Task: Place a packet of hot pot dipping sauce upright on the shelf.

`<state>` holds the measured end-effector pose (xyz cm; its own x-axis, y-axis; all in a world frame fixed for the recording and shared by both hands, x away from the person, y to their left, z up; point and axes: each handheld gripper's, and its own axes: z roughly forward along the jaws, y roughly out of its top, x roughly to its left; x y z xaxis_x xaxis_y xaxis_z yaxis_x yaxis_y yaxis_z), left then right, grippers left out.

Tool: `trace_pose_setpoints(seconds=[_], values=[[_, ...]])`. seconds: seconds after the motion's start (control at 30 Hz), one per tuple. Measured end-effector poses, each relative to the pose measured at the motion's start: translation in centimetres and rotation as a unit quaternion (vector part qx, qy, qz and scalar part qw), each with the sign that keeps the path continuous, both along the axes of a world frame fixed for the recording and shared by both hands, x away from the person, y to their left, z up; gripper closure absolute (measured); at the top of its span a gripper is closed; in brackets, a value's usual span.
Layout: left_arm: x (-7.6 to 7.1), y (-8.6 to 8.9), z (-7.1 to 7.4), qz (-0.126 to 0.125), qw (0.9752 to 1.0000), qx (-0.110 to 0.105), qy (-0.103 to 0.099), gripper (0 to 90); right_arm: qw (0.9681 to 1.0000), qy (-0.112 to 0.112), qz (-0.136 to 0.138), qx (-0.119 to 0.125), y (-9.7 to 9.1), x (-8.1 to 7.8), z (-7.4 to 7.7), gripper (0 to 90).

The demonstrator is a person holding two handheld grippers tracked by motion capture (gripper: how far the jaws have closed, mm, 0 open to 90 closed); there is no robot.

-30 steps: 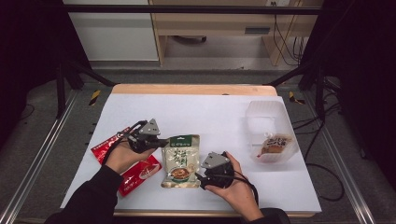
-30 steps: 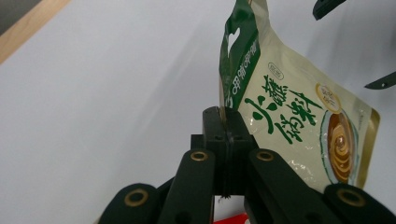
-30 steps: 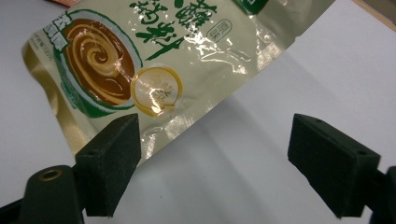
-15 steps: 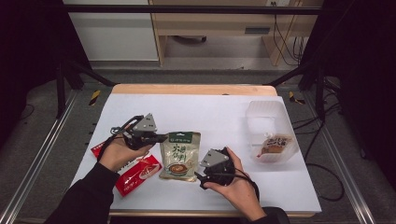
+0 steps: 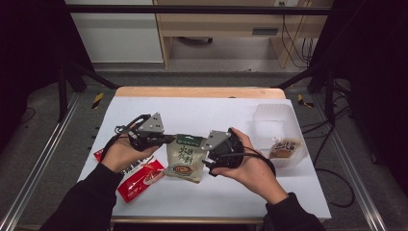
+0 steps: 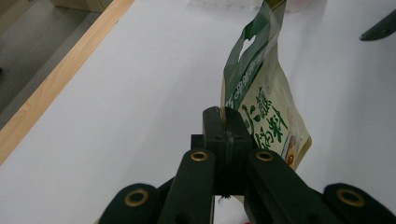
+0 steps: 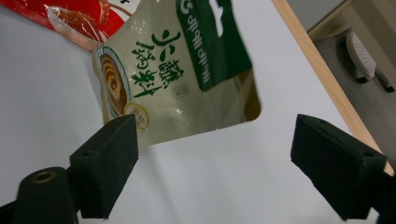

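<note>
High view shows us that our left gripper (image 5: 166, 139), jaws clamped on the green pouch (image 5: 185, 159), has lifted its top edge off the table near the front edge, while our right gripper (image 5: 208, 161) has risen with jaws wide and empty.

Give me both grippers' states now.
Left gripper: shut on the green-and-cream pouch.
Right gripper: open, holding nothing.
</note>
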<state>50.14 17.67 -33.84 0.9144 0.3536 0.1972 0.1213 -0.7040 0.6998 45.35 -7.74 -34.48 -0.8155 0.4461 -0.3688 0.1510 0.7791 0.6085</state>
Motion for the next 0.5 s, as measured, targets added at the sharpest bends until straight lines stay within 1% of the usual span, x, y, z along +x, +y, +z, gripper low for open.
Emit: trace_pose_setpoints(seconds=[0.07, 0.13, 0.23, 0.27, 0.3, 0.37, 0.5], values=[[-0.1, -0.2, 0.1, -0.006, 1.0000, 0.002, 0.000, 90.0, 1.0000, 0.009, 0.002, -0.001, 0.0, 0.4, 0.8, 14.2], [-0.2, -0.3, 0.2, -0.010, 0.9999, 0.005, -0.003, 90.0, 0.9998, 0.019, 0.007, -0.004, 0.0, 0.7, 1.2, 14.8], [-0.5, -0.4, 0.6, -0.011, 0.9999, 0.004, -0.004, 90.0, 0.9995, 0.026, 0.013, -0.011, 0.1, 1.1, 1.6, 17.0], [-0.5, -0.4, 0.7, -0.011, 0.9999, 0.004, -0.005, 90.0, 0.9993, 0.031, 0.018, -0.011, 0.1, 1.3, 1.8, 19.5], [-0.7, -0.5, 0.8, -0.012, 0.9999, 0.005, -0.007, 90.0, 0.9993, 0.030, 0.019, -0.011, 0.2, 1.3, 1.9, 20.9], [-1.0, -0.6, 1.0, -0.014, 0.9998, 0.005, -0.008, 90.0, 0.9991, 0.026, 0.029, -0.018, 0.4, 1.4, 2.3, 24.7], [-1.5, -0.9, 1.2, -0.021, 0.9997, 0.007, -0.013, 90.0, 0.9980, 0.037, 0.044, -0.024, 0.7, 1.4, 2.7, 31.5]])
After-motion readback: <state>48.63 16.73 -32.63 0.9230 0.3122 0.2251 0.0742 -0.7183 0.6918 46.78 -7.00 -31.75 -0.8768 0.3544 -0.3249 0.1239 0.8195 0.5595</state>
